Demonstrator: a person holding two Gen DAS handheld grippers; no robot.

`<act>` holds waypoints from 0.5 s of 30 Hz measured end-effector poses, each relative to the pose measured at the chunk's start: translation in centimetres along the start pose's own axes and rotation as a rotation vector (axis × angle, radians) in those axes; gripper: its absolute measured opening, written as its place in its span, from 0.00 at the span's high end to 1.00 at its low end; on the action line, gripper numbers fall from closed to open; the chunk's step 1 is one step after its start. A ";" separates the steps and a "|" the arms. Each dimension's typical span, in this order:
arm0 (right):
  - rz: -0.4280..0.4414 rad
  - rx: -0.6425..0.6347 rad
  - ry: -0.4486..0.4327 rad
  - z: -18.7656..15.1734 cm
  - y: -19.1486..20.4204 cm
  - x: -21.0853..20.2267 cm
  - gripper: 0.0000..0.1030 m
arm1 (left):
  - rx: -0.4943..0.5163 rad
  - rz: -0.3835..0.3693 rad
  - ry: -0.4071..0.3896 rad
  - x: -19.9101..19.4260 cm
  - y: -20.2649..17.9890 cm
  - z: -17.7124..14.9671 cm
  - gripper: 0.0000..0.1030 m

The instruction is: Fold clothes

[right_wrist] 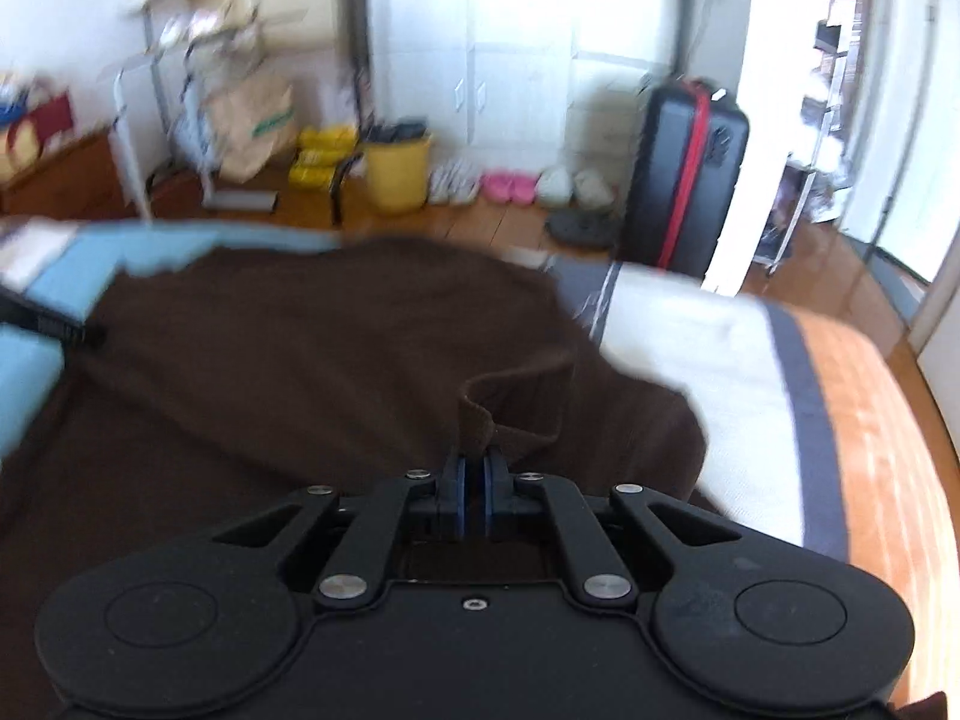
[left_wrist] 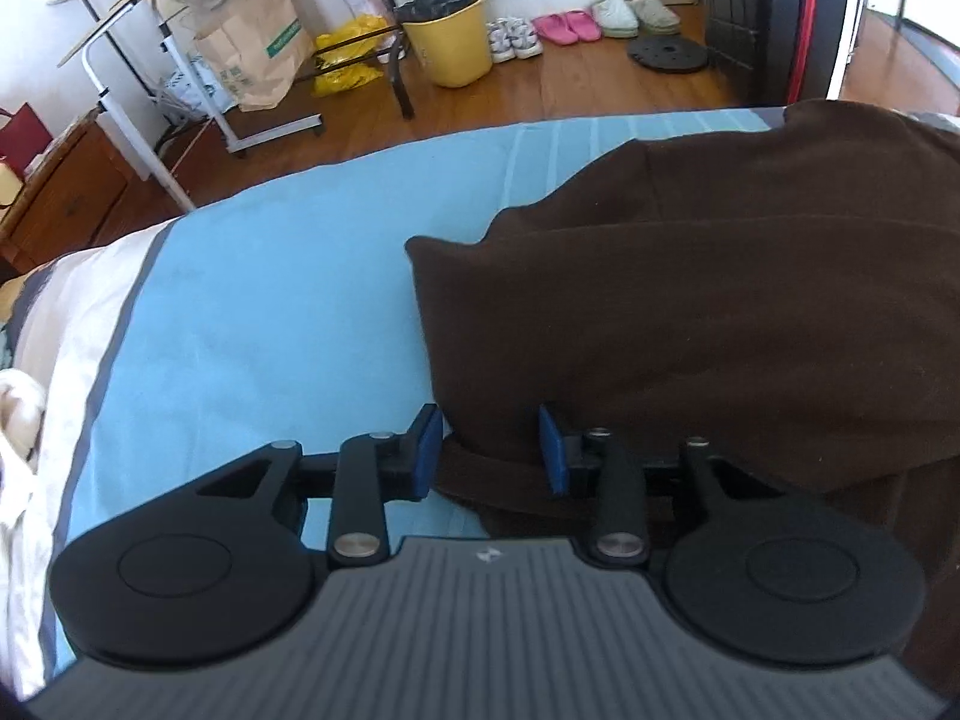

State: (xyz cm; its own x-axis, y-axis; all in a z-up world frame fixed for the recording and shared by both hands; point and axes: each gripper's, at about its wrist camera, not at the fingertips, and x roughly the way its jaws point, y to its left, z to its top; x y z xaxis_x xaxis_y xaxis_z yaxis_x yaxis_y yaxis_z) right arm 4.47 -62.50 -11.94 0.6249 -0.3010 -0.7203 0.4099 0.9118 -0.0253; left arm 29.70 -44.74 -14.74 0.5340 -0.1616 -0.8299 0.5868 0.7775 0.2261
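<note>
Garment: brown garment is spread on the blue bedsheet.
Left gripper: jaws parted, a hem strip between them, ungripped.
Right gripper: clamped on a raised fold.

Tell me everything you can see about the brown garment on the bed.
The brown garment is a dark, soft, fleece-like knit, spread rumpled over the light blue bedsheet, one edge reaching the white part of the bedding. A banded hem or cuff strip lies between the open pads of the left claw, which do not press it. The right claw is shut on a raised fold of it.
</note>
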 end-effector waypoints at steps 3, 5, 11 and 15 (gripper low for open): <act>-0.021 -0.085 0.056 -0.1 -0.1 -0.4 0.75 | 0.050 0.022 -0.008 -2.6 -0.9 -0.2 0.63; -0.044 -0.121 0.038 -0.1 -0.3 -2.9 0.66 | 0.071 -0.008 -0.036 -4.7 -1.5 -0.6 0.62; 0.026 0.104 0.028 -2.4 -7.0 -11.7 0.61 | -0.025 -0.387 -0.115 -12.2 -6.7 -2.9 0.60; -0.057 0.340 -0.007 -5.1 -12.8 -15.5 0.57 | -0.041 -0.570 -0.149 -15.8 -12.5 -5.9 0.60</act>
State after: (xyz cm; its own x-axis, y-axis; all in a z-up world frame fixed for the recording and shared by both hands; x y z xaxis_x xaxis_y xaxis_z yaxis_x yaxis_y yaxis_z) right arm -13.86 -68.09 -4.02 0.5985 -0.3514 -0.7199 0.6418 0.7482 0.1682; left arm 10.29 -48.32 -7.46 0.2222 -0.6422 -0.7337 0.7841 0.5649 -0.2570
